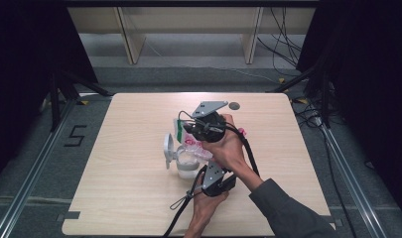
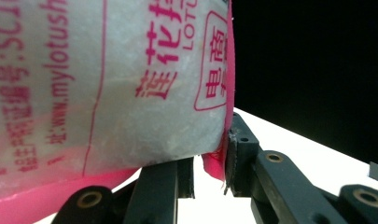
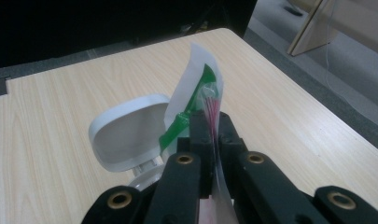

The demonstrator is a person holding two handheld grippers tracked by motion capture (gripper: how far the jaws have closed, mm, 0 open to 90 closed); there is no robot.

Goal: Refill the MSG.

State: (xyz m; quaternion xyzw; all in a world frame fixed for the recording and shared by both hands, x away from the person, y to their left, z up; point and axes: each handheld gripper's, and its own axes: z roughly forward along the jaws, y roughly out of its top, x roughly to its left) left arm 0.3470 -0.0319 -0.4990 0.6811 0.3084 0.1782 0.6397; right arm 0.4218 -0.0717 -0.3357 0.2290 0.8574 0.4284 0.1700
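Over the jar [image 1: 187,167], bag [image 1: 194,145] tilted downward

Open lid [image 1: 168,148] blocks jar's [image 1: 187,167] left; elsewhere clear.

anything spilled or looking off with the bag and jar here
No spill is visible. The bag of white granules hangs tipped over the open jar, pinched by the right tool at its flat edge and gripped lower by the left tool. The jar's lid stands flipped open.
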